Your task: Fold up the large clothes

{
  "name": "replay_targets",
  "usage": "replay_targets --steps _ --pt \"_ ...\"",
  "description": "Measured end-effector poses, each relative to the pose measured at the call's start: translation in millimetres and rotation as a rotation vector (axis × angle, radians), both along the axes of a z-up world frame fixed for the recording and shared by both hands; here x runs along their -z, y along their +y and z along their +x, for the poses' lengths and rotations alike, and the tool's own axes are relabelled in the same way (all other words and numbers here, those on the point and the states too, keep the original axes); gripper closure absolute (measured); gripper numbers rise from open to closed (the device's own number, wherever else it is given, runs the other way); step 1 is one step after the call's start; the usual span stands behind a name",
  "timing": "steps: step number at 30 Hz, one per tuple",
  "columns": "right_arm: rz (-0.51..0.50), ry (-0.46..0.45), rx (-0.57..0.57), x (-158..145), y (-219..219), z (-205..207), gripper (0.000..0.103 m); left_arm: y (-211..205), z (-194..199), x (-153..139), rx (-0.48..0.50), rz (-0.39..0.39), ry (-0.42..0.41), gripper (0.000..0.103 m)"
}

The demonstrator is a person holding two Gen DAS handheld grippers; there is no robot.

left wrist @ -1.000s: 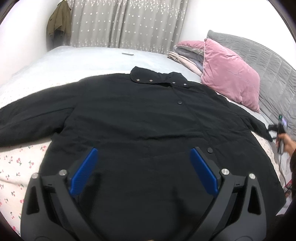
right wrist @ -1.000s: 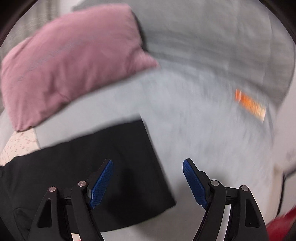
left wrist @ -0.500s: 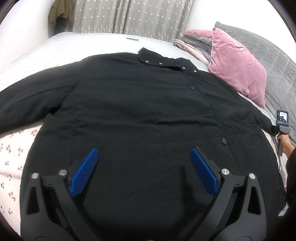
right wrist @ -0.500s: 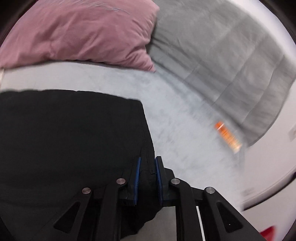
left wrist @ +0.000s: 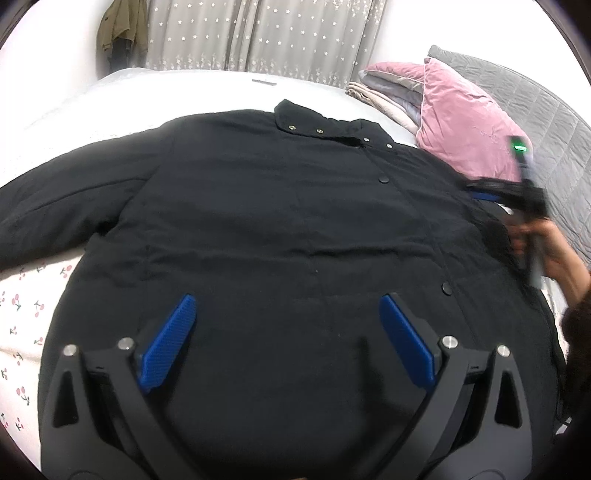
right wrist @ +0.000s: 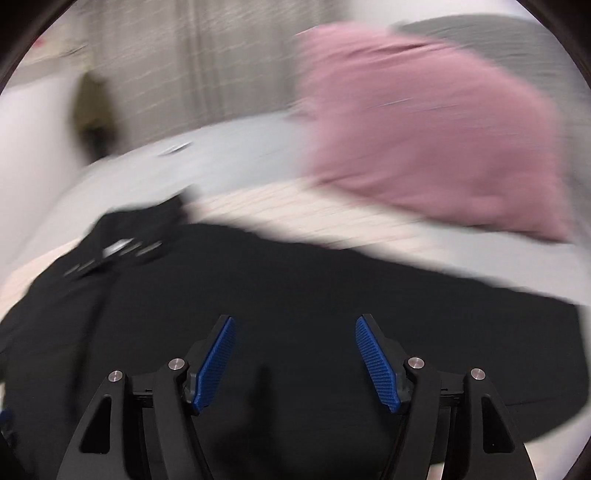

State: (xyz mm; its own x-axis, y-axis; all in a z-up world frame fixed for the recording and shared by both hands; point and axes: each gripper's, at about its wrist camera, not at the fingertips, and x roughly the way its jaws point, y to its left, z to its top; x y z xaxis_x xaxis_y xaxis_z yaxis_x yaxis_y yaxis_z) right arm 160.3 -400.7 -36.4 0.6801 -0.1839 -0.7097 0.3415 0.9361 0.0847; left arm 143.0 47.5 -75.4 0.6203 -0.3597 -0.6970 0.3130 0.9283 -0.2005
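Note:
A large black coat [left wrist: 280, 229] lies front up on the bed, collar at the far side, its left sleeve [left wrist: 55, 206] stretched out to the left. My left gripper [left wrist: 288, 321] is open and empty above the coat's lower front. My right gripper [right wrist: 295, 343] is open and empty above the coat's right side [right wrist: 295, 288]; this view is blurred by motion. In the left wrist view the right gripper [left wrist: 517, 195] and the hand holding it are over the coat's right sleeve, which looks folded inward.
A pink pillow [left wrist: 465, 122] and folded blankets [left wrist: 384, 92] lie at the far right by a grey quilted headboard [left wrist: 546, 122]. The cherry-print sheet [left wrist: 26, 302] shows at the left. Curtains [left wrist: 258, 33] and a hanging olive jacket [left wrist: 122, 33] are behind the bed.
My right gripper shut on the right sleeve's cuff, carried it inward over the coat, and has now opened and let go. My left gripper stayed open and shifted slightly over the coat.

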Motion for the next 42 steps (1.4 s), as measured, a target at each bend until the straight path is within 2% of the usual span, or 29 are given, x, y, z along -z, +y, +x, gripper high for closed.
replay_targets --steps 1,3,5,8,9,10,11,13,14,15,18,20,25,28,31,35,38,40,42 --pt "-0.010 0.035 -0.036 12.0 12.2 19.5 0.035 0.1 0.4 1.2 -0.003 0.002 0.005 0.003" --pt "-0.035 0.108 -0.029 33.3 14.2 52.9 0.035 -0.6 2.9 3.6 -0.001 0.005 0.020 0.004" --pt "-0.011 0.074 0.006 32.3 -4.2 69.7 0.035 -1.3 3.6 4.4 0.000 0.005 0.026 0.004" --pt "0.006 0.067 0.116 27.0 -51.1 93.8 0.036 -2.5 3.7 5.1 0.001 0.005 0.032 0.004" --pt "-0.027 0.080 0.176 25.6 -70.0 101.4 0.037 -2.8 4.2 5.3 0.000 0.006 0.035 0.004" --pt "-0.025 0.069 0.203 22.7 -81.7 102.3 0.041 -2.7 4.4 5.2 -0.001 0.005 0.037 0.004" --pt "-0.005 0.045 0.247 18.2 -90.3 100.0 0.051 -2.7 5.1 4.8 -0.004 0.002 0.037 0.004" --pt "-0.001 0.004 0.348 7.9 -85.6 98.0 0.054 0.0 6.4 3.3 -0.019 -0.010 0.039 0.004" --pt "-0.035 0.002 0.407 0.6 -81.4 93.2 0.050 2.2 7.7 2.1 -0.028 -0.018 0.041 0.004" --pt "-0.053 -0.014 0.410 -6.4 -75.3 87.6 0.050 5.6 9.1 0.4 -0.041 -0.024 0.042 0.004" --pt "-0.026 -0.061 0.323 -20.3 -51.2 62.7 0.046 14.6 14.5 -2.9 -0.083 -0.021 0.054 0.004" --pt "0.004 -0.064 0.281 -26.1 -29.6 43.5 0.039 24.9 18.8 -5.6 -0.124 -0.032 0.063 0.004" --pt "0.049 -0.048 0.159 -38.4 29.8 0.6 0.028 53.3 29.6 -8.0 -0.251 -0.011 0.082 0.004" --pt "0.068 -0.024 0.105 -44.7 63.5 -22.8 0.022 81.1 37.3 -6.0 -0.328 -0.030 0.122 0.004" --pt "0.111 -0.002 0.068 -47.5 90.8 -44.8 0.020 110.7 40.8 -4.5 -0.423 -0.039 0.147 0.003" --pt "0.102 0.023 0.001 -47.9 126.7 -74.2 0.019 155.9 38.4 -6.6 -0.560 -0.075 0.148 0.001" --pt "0.103 0.032 -0.040 -42.8 141.7 -91.7 0.017 185.8 35.5 -3.1 -0.641 -0.127 0.149 0.001" --pt "0.137 0.011 -0.077 -35.4 149.5 -105.8 0.017 207.1 33.0 5.1 -0.694 -0.146 0.165 0.001" --pt "0.176 0.011 -0.066 -22.9 148.3 -112.7 0.016 221.6 31.2 14.2 -0.728 -0.150 0.178 0.001"
